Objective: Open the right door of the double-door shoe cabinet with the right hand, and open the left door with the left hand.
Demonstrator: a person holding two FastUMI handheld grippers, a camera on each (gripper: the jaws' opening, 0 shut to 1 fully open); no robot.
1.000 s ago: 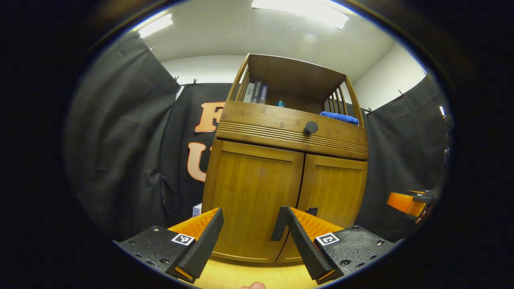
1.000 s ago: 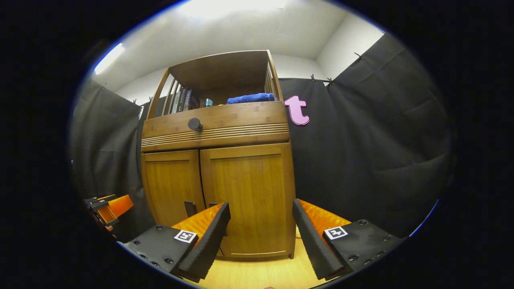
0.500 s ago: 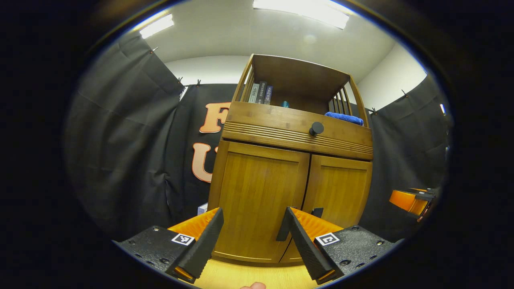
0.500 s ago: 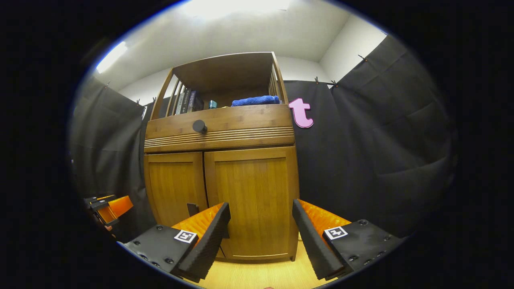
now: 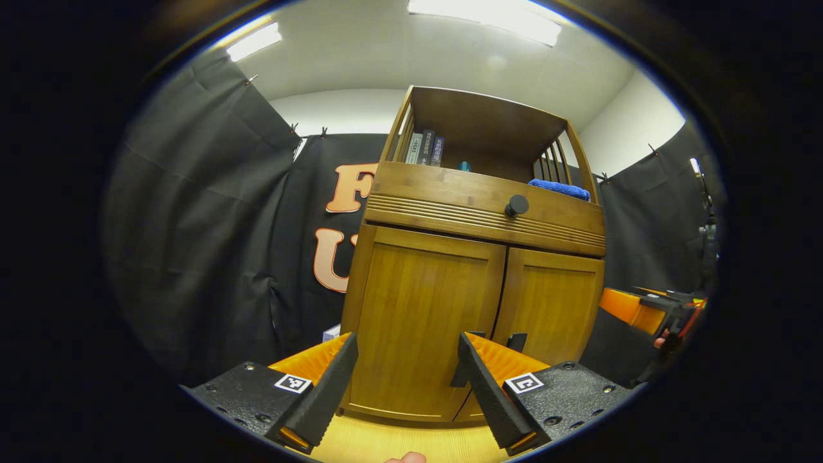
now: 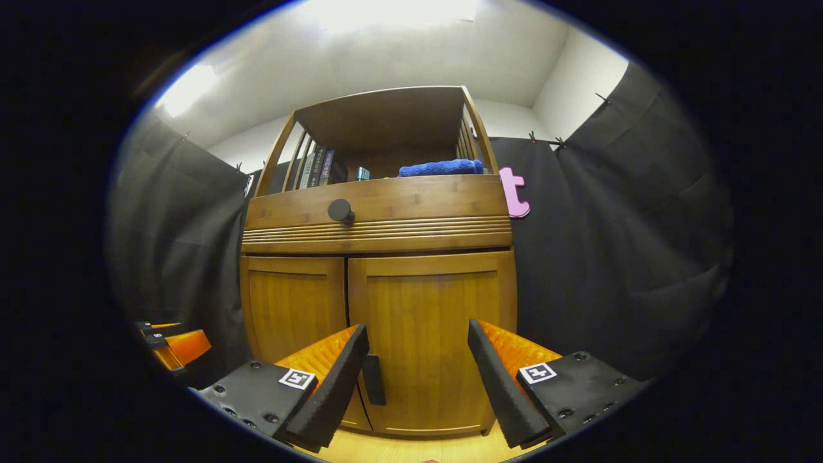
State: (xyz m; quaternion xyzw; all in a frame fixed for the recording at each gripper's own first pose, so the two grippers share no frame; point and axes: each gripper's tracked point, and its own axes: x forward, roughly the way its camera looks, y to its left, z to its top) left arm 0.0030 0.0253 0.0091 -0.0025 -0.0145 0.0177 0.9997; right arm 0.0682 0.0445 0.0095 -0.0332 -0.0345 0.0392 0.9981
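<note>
A wooden shoe cabinet (image 5: 476,283) stands ahead with both doors closed. The left gripper (image 5: 406,386) and right gripper (image 6: 418,379) hang spread wide, short of the doors, gripping nothing. The right door's handle (image 6: 373,379) sits just beside the right gripper's inner finger, with bare floor (image 6: 411,450) below.

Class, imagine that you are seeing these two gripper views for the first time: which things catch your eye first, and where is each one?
The wooden shoe cabinet stands in the middle of both views, with its two doors shut. A round dark knob sits on the band above the doors, and a blue cloth lies on the open shelf on top, beside a few books. In front, the right gripper is open, facing the right door.
</note>
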